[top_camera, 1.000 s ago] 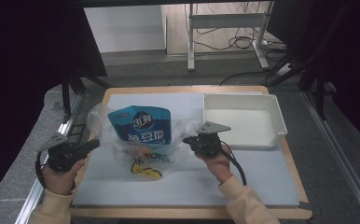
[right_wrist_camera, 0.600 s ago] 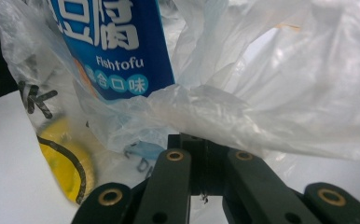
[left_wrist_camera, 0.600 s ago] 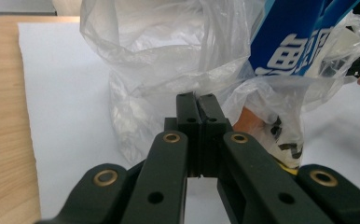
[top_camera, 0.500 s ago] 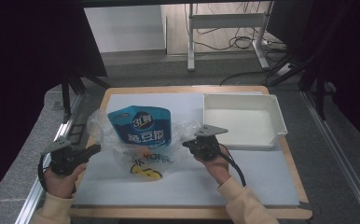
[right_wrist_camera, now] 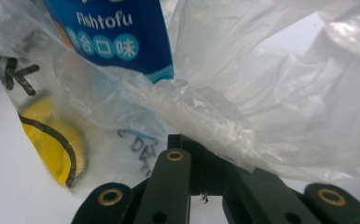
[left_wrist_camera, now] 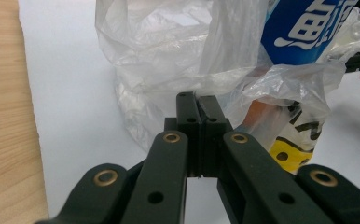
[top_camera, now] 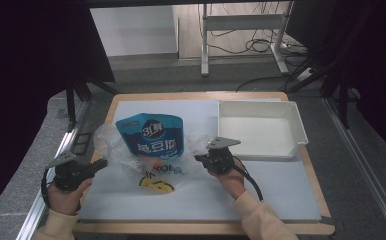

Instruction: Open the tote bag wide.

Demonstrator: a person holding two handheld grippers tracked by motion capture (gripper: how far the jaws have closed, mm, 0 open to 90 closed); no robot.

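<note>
A thin clear plastic bag [top_camera: 146, 162] is seen lying crumpled on the white mat of the counter [top_camera: 281, 190], left of centre, with a blue snack pouch [top_camera: 151, 136] standing partly inside it toward 12 o'clock. A white tray [top_camera: 261, 127] sits apart at 2 o'clock from the bag.

The left hand-held gripper [top_camera: 100, 166] is held at 9 o'clock of the bag; in the left gripper view its jaws are pressed together, and a sliver of film appears caught between them, though whether the bag is truly pinched cannot be told with certainty. The right hand-held gripper [top_camera: 200, 159] is held at 3 o'clock of the bag; in the right gripper view its jaws are clenched, with the film draped over their tips, so a grip on the bag's edge is judged likely.

The bag is judged light, limp and slippery, likely to stretch or tear if pulled hard. It would best be taken at opposite rim edges, where the film is gathered double. The pouch is judged stiffer and light, and liable to topple when the bag is spread.
</note>
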